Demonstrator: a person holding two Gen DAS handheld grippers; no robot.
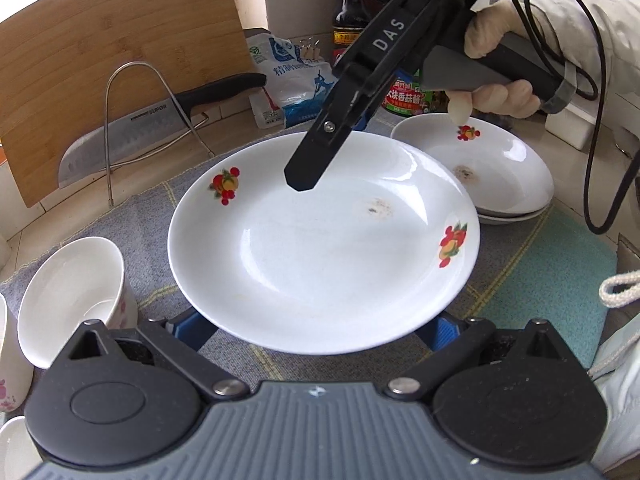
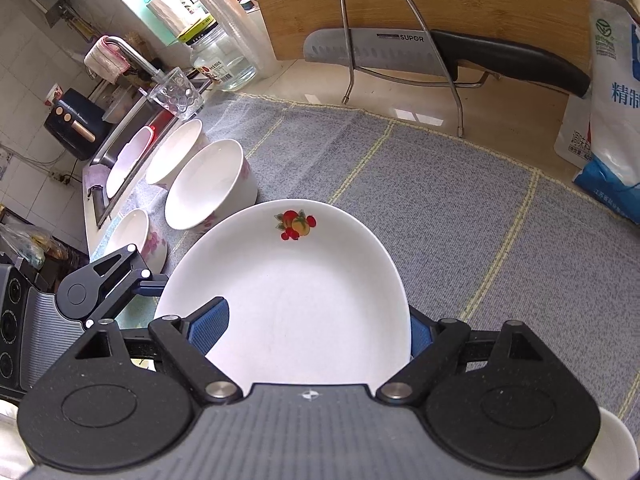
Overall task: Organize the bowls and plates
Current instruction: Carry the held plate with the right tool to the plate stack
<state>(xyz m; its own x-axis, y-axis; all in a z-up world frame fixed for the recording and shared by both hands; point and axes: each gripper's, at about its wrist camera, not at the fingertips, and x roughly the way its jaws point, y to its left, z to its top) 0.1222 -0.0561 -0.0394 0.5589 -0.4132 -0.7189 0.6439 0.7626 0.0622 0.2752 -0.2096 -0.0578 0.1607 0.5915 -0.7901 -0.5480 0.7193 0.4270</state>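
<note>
Plate sits centre, over the mat, held at two edges: left gripper at its near rim w/ one finger each side, right gripper at the far-right rim, one finger lying over the plate's top. Behind-right of it, a stack of plates on the mat. Left of it, bowls in a cluster nr the mat's edge, sink beyond them. Behind the mat: knife in a wire rack, cutting board leaning behind both; salt bag, bottle & jar further right along the back.
</note>
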